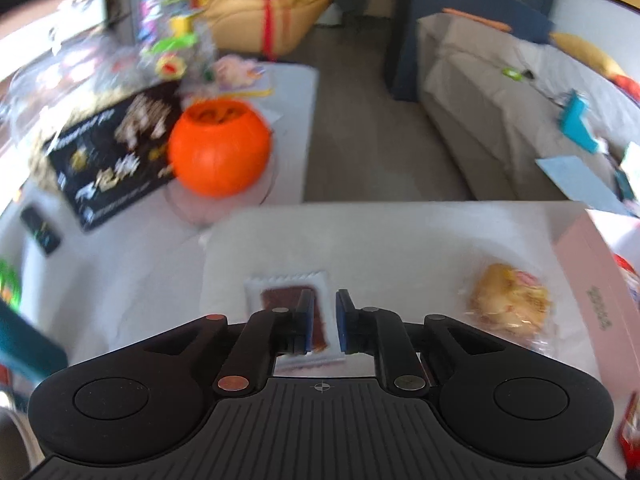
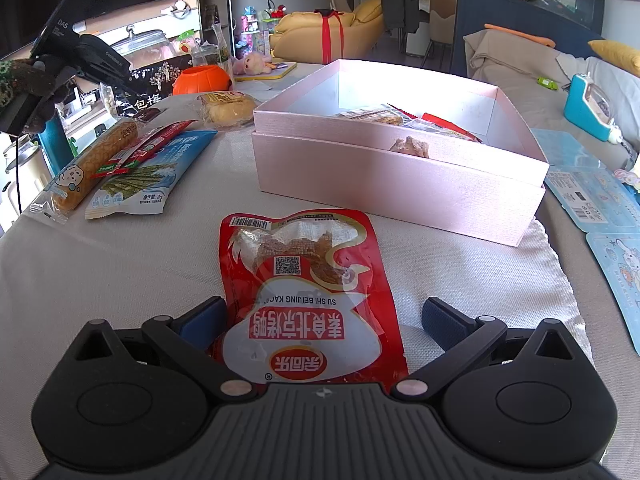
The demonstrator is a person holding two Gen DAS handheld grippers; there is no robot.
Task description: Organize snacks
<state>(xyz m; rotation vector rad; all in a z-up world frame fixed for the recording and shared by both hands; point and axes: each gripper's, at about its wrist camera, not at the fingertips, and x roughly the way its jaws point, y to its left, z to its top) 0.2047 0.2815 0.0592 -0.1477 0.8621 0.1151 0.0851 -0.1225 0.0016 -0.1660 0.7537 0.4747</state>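
Note:
My right gripper [image 2: 320,320] is open, its fingers on either side of a red snack pouch [image 2: 308,296] that lies flat on the table cloth. Behind it stands an open pink box [image 2: 400,184] with several snacks inside. My left gripper [image 1: 323,320] hangs above a clear packet with a dark brown slab [image 1: 292,312]; its jaws stand a narrow gap apart with nothing between them. A wrapped bun [image 1: 510,300] lies to its right, beside the pink box's wall [image 1: 600,280]. The left gripper also shows in the right wrist view [image 2: 100,64].
A long biscuit pack [image 2: 92,160], a red stick pack [image 2: 148,144], a blue seaweed pack [image 2: 148,176] and a wrapped bun [image 2: 226,108] lie left of the box. An orange pumpkin bowl [image 1: 218,148] and a black snack bag [image 1: 112,152] sit further back. A sofa [image 1: 500,120] stands to the right.

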